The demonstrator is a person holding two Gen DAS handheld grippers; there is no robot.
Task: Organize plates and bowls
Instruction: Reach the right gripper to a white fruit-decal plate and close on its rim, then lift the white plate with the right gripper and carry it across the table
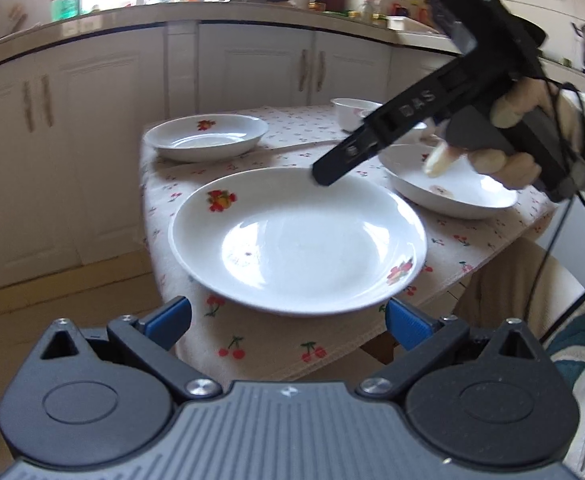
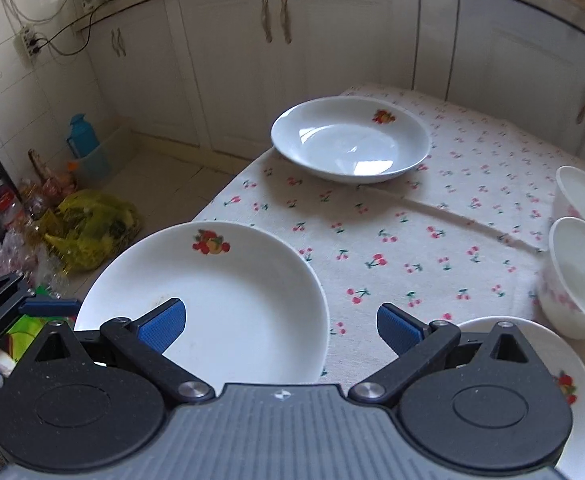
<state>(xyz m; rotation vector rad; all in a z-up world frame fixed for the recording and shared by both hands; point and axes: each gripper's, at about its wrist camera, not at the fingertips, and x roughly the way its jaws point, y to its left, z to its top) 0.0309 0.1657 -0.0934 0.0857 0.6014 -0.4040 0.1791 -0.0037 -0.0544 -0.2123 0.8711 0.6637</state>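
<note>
Three white plates with fruit prints lie on a cherry-print tablecloth. The near plate [image 1: 298, 240] lies right before my open left gripper [image 1: 288, 320], at the table's corner. It also shows in the right wrist view [image 2: 212, 300]. A far plate [image 1: 206, 136] [image 2: 350, 140] sits at the back edge. A third plate [image 1: 452, 184] [image 2: 564, 392] lies to the right. Two white bowls [image 2: 580, 276] [image 2: 584, 196] stand beside it. My right gripper [image 2: 280, 326] is open and empty, hovering above the near plate's right side; the left wrist view shows it from the side [image 1: 332, 164].
White kitchen cabinets [image 2: 272, 52] surround the small table [image 2: 412, 240]. A yellow bag [image 2: 92, 228], a blue bottle [image 2: 80, 136] and jars clutter the floor to the left. The countertop [image 1: 212, 8] holds bottles and a pot.
</note>
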